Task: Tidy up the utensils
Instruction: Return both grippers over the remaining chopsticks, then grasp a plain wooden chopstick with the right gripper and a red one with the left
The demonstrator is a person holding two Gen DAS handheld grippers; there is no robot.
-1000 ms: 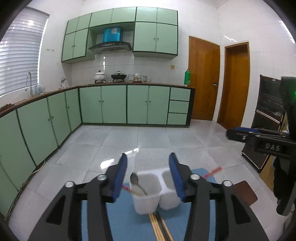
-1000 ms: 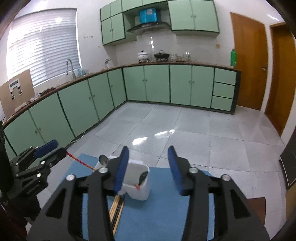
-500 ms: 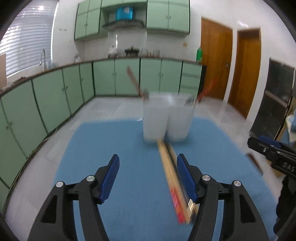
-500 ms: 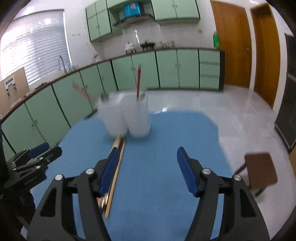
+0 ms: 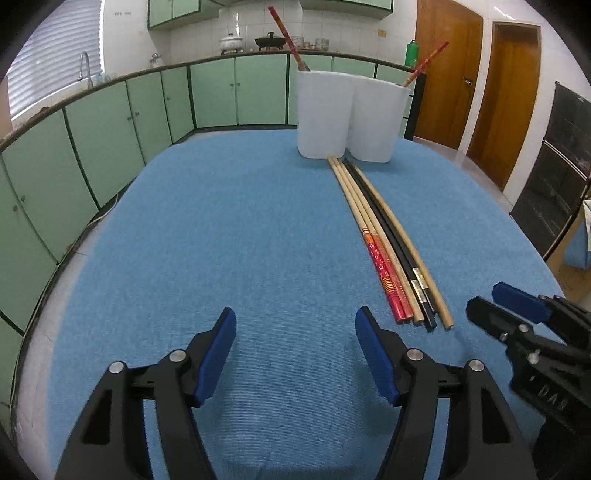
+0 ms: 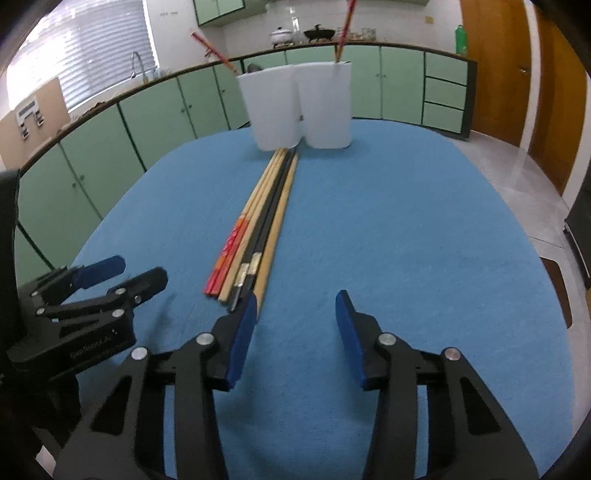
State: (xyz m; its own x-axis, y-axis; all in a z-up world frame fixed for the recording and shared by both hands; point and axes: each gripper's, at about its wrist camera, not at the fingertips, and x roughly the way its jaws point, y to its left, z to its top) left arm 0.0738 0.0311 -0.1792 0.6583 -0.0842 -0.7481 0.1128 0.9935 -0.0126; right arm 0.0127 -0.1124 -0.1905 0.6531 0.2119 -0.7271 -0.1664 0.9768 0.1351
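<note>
- A blue, denim-like woven cloth point(image 5: 229, 236) covers the rounded surface, its fine weave showing from edge to edge.
- Five long, slender chopsticks point(image 5: 384, 236) lie side by side in a tight bundle on the cloth: pale wood, glossy black with metallic bands, and two with red and orange patterned ends.
- Their thin tips reach the foot of a white plastic holder point(image 5: 347, 114), a matte double tub with two rounded compartments standing upright at the far end of the surface.
- One red-handled stick point(image 5: 286, 33) leans out of the holder's left compartment; another point(image 5: 424, 64) angles out of the right one.
- The left gripper point(image 5: 295, 328), black with flat blue pads, hovers over bare cloth just left of the bundle's thick ends; its jaws are opening, nothing between them.
- The right gripper point(image 6: 295, 314), of the same make, hangs just right of the bundle; its jaws are closing on empty air, and the left pad overlaps the end of the outermost pale stick in its own view, contact unclear.
- Mint-green cabinets point(image 5: 110, 125) with dark trim line the kitchen behind.
</note>
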